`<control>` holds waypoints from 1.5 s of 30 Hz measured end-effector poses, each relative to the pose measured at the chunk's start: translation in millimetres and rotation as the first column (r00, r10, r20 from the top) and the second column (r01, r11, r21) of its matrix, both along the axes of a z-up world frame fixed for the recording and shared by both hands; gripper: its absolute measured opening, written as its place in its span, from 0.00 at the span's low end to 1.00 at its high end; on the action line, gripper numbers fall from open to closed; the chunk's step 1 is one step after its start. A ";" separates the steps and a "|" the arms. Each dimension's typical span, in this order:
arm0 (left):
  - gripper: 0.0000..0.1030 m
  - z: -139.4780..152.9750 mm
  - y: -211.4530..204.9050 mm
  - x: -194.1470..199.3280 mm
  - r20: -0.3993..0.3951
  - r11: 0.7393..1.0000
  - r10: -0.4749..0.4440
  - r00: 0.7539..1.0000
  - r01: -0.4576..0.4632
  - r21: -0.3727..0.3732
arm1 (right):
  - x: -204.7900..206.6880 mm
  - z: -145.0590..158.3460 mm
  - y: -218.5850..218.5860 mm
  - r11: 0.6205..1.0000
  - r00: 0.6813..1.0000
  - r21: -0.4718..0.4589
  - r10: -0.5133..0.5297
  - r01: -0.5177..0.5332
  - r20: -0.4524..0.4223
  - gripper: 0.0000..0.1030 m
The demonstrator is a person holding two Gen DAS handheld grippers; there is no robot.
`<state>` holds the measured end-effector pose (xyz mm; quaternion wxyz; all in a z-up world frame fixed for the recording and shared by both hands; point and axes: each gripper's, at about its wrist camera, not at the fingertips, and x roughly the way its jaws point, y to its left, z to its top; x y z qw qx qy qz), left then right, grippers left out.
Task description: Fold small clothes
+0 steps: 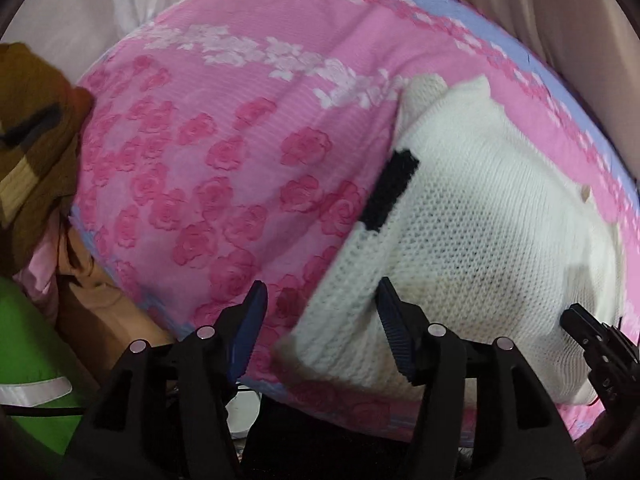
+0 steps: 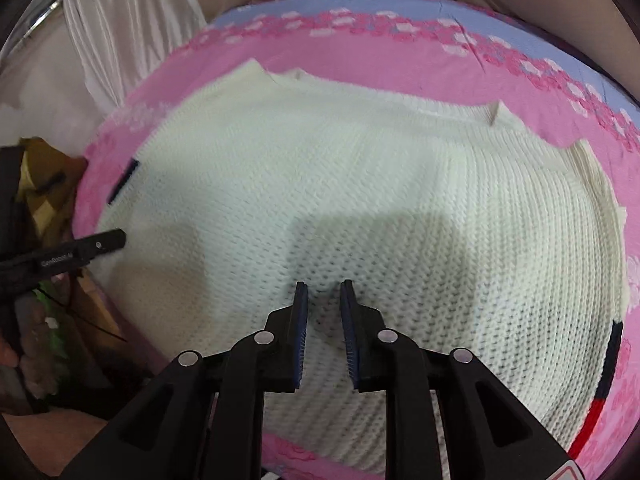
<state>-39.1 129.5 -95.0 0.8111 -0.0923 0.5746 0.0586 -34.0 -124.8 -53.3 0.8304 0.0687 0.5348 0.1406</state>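
Hidden or unclear: both views smeared by motion blur. Left wrist view cuts off the near hem of the white knit sweater behind the left hand-held gripper; its far-right side blurs out, with a small tan speck there I cannot identify. Right wrist view: sweater's near edge hidden under the right hand-held gripper. At that view's left edge, a hand, blurred and partly cut off.

Sweater: cream-white, chunky open knit, ribbed edges. Dark navy band on a cuff at one side; navy and red stripes at the opposite side. Lies spread flat on a pink rose-print bedspread with a pale blue border, touching it all over.

Orientation: in the right wrist view the long axis runs left to right across the frame, the two striped ends at either side; a straight edge with two small raised points faces away from the camera.

Grippers: left one, jaws apart, nothing between the pads; blue fingers over the sweater's left edge. Right one, jaws narrowly apart above the knit, gripping nothing.

Side clutter: brown cloth, green item.
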 end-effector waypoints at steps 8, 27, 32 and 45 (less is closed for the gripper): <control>0.51 -1.4 52.3 -25.1 -0.026 0.991 0.137 0.990 -0.137 -0.001 | 22.1 -13.9 66.7 0.983 0.983 -0.010 0.183 -0.183 -0.008 0.18; 0.52 19.4 -41.9 18.5 0.045 0.986 -0.102 0.994 0.108 -0.130 | -23.5 6.1 -166.7 0.868 0.874 -0.102 -0.482 0.486 0.067 0.42; 0.53 22.8 -86.7 40.8 0.052 0.979 -0.172 0.984 0.177 -0.105 | -13.3 -6.7 -212.1 0.854 0.857 -0.068 -0.513 0.515 0.054 0.50; 0.53 33.1 -98.7 55.7 0.084 0.989 -0.136 0.987 0.140 -0.040 | 21.8 -0.2 -216.9 0.889 0.886 -0.040 -0.449 0.456 0.112 0.07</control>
